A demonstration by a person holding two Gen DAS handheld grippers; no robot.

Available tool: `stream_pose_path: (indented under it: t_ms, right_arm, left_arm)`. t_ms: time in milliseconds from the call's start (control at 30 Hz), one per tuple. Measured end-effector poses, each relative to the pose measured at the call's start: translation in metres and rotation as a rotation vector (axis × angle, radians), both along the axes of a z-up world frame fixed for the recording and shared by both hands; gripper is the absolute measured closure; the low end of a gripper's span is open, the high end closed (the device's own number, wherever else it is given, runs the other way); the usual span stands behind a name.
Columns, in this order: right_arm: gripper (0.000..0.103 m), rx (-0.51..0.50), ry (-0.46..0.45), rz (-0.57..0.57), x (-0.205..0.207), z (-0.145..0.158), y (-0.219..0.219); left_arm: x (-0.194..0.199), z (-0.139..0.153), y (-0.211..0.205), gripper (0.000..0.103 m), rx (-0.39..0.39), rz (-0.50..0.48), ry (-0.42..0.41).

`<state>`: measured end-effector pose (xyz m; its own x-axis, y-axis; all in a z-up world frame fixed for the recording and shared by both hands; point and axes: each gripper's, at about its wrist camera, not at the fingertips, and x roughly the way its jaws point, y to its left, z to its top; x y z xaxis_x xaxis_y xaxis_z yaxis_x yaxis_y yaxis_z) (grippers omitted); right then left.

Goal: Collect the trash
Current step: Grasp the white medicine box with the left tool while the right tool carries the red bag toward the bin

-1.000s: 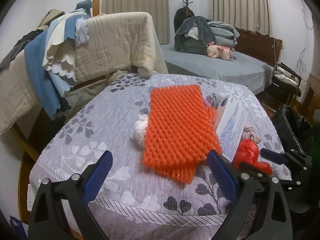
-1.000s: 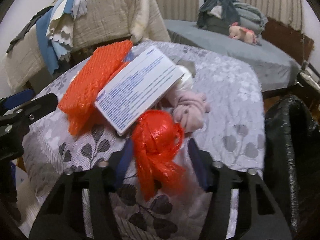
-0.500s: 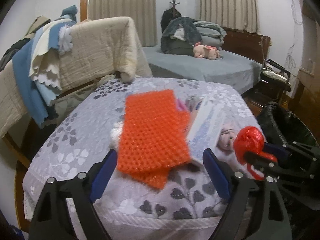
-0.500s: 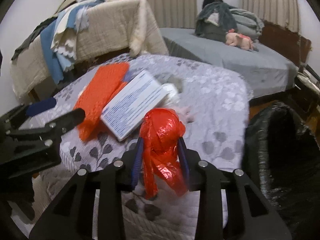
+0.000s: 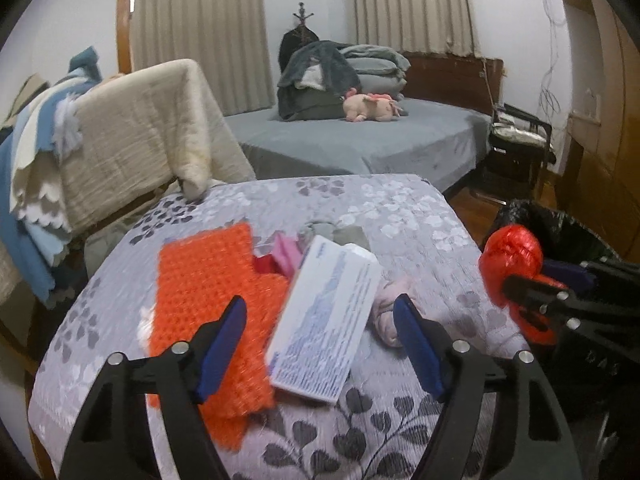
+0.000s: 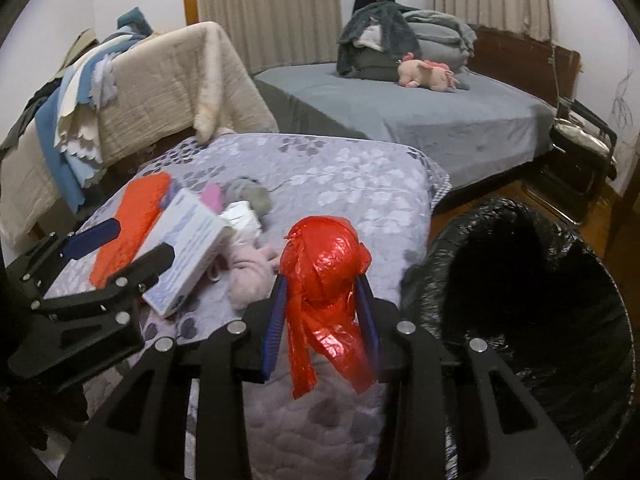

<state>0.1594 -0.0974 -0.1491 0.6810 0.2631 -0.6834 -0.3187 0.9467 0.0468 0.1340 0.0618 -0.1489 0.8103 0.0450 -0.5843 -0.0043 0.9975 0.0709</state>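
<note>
I am carrying a crumpled red plastic bag (image 6: 326, 264) in my right claw (image 6: 322, 312), pinched between both pads at frame centre, with the black-lined trash bin (image 6: 520, 280) waiting at lower right. My left claw (image 5: 320, 340) is closing, nothing pressed between its pads, hovering over the white printed box (image 5: 326, 320) on the worktop (image 5: 400, 208); it is probably lining up on that. Next I am needing to swing the bag over the bin mouth and release.
</note>
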Motion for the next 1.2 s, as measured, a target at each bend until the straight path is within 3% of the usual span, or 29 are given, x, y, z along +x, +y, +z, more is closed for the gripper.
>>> stream_pose_path:
  t_ms: [200,333,467,867,1200]
  right_arm:
    - [0.07,0.006,0.015,-0.022,0.01,-0.004,-0.009]
    - [0.07,0.007,0.02,-0.023,0.013,-0.005,-0.011]
    - [0.07,0.009,0.02,-0.025,0.013,-0.004,-0.011]
    - [0.07,0.04,-0.047,-0.052,0.002,0.028,-0.029]
    - [0.07,0.029,-0.083,-0.159,-0.017,0.047,-0.085]
  left_arm:
    - [0.019,-0.017,-0.012,0.029,0.061,0.016,0.048]
    - [0.027,-0.024,-0.019,0.042,0.137,0.029,0.069]
    - [0.029,-0.024,-0.019,0.042,0.144,0.045,0.065]
    - [0.003,0.03,-0.022,0.045,-0.018,-0.015,-0.031]
    - [-0.003,0.059,-0.07,0.045,-0.092,-0.163,-0.08]
